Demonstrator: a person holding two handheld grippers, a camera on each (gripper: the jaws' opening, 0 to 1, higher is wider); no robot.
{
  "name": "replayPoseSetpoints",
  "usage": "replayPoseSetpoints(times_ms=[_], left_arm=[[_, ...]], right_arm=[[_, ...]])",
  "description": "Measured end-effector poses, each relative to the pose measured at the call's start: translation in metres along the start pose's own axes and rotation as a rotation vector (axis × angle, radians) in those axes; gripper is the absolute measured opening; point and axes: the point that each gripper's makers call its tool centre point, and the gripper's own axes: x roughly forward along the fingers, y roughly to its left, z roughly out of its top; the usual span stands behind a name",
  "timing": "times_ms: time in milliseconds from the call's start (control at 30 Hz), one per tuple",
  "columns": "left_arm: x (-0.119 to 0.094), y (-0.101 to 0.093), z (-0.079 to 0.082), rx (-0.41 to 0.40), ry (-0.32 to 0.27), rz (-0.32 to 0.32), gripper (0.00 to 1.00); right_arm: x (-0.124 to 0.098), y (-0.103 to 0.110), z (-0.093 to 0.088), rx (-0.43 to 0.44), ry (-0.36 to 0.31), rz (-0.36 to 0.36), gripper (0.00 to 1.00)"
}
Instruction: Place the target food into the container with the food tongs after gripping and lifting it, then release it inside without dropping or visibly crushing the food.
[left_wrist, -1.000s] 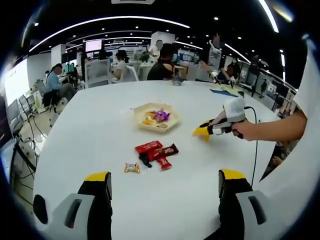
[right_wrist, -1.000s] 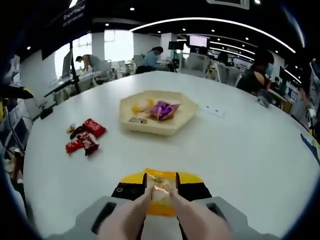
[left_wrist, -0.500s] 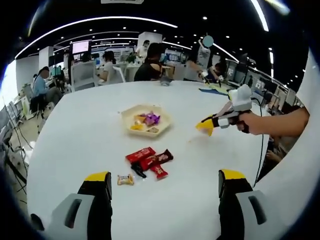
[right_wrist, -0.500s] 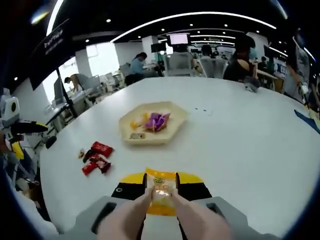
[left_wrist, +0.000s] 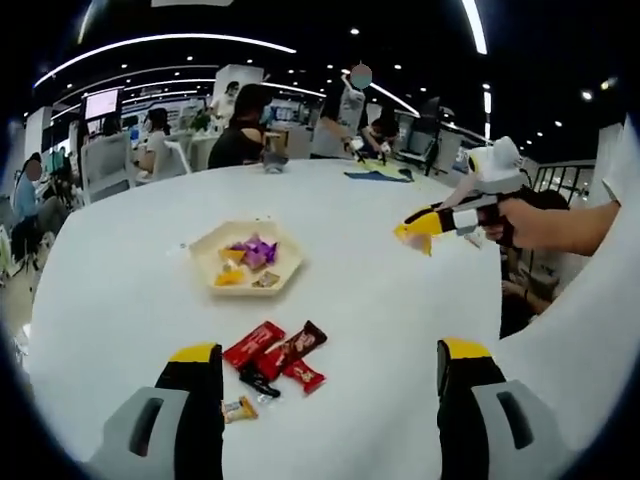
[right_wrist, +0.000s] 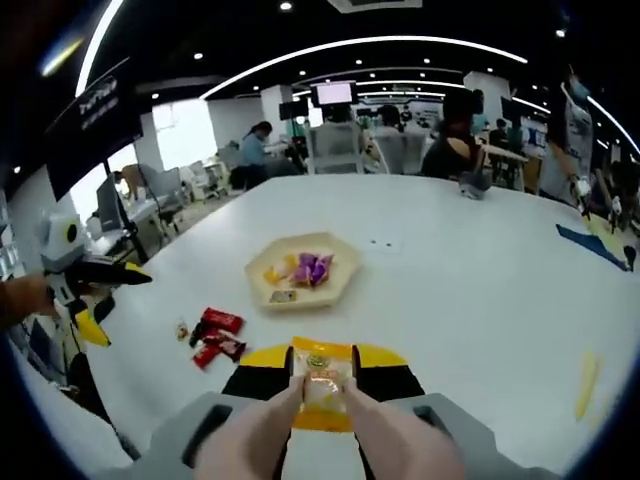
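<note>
A big white round table (left_wrist: 380, 300) takes most of both views. Around it is an open office with desks, screens and seated people far behind.

On the table stands a shallow six-sided tray (left_wrist: 212, 252), beige in colour. It holds a purple sweet, some yellow pieces and one small brown piece. In the right gripper view the tray (right_wrist: 335, 275) lies ahead of the jaws, near the middle of the table.

Near the tray, on the side toward the left gripper, lies a small group of snack bars (left_wrist: 272, 354): red wrappers and one dark brown one, close together and partly touching. In the right gripper view the bars (right_wrist: 215, 338) are to the left of the tray. Just beside them lies one small wrapped candy (left_wrist: 238, 408).

The left gripper (left_wrist: 330, 385) has its jaws wide apart, with nothing between them, above the table edge.

The right gripper (right_wrist: 321, 385) has its jaws closed on a packet (right_wrist: 321, 395), orange and yellow, which is held upright between the yellow tips. It is in the air above the table, apart from the tray. In the left gripper view this gripper (left_wrist: 415, 230) comes in from the right, held by a hand (left_wrist: 520, 222), with the yellow packet at its tip.

A yellow strip (right_wrist: 586, 385) lies on the table at the right side.
</note>
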Motion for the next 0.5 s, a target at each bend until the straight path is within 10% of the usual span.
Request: replayPoseSetpoints(times_ms=[500], left_arm=[[0.008, -0.007, 0.025, 0.037, -0.048, -0.089, 0.88]], right_arm=[[-0.011, 0.001, 0.033, 0.017, -0.057, -0.049, 0.22]])
